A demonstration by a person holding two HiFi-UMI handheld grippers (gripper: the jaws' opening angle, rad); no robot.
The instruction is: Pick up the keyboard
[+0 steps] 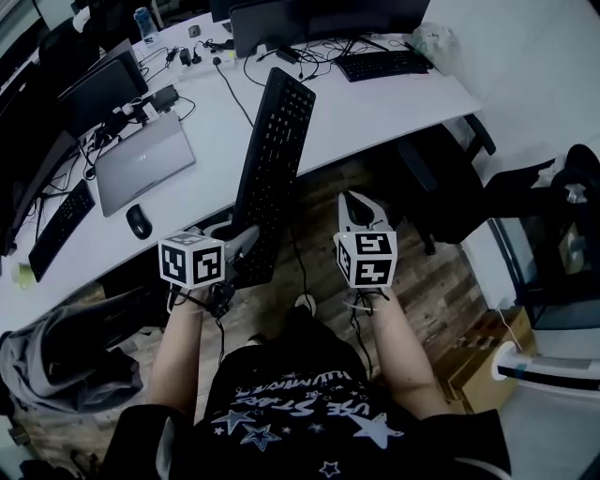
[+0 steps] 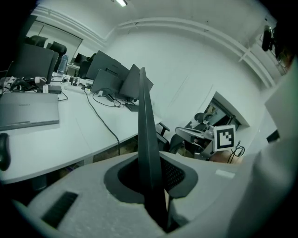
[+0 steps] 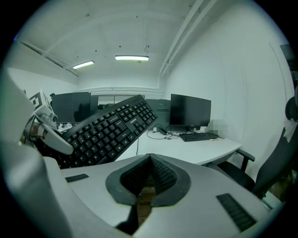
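Note:
A long black keyboard (image 1: pixel 272 169) hangs in the air, its far end over the edge of the white desk (image 1: pixel 375 108) and its near end over the wooden floor. My left gripper (image 1: pixel 246 247) is shut on the keyboard's near end. In the left gripper view the keyboard (image 2: pixel 145 139) stands edge-on between the pads of my left gripper (image 2: pixel 152 179). My right gripper (image 1: pixel 357 202) floats to the right of the keyboard, shut and holding nothing. From the right gripper view the keyboard (image 3: pixel 111 126) shows tilted at the left, beyond my right gripper (image 3: pixel 149 175).
A silver laptop (image 1: pixel 145 161) and a black mouse (image 1: pixel 138 221) lie on the desk at the left. A second keyboard (image 1: pixel 384 64) and monitors (image 1: pixel 319 17) sit at the desk's far side, with cables (image 1: pixel 234 94) between them. An office chair (image 1: pixel 459 192) stands at the right.

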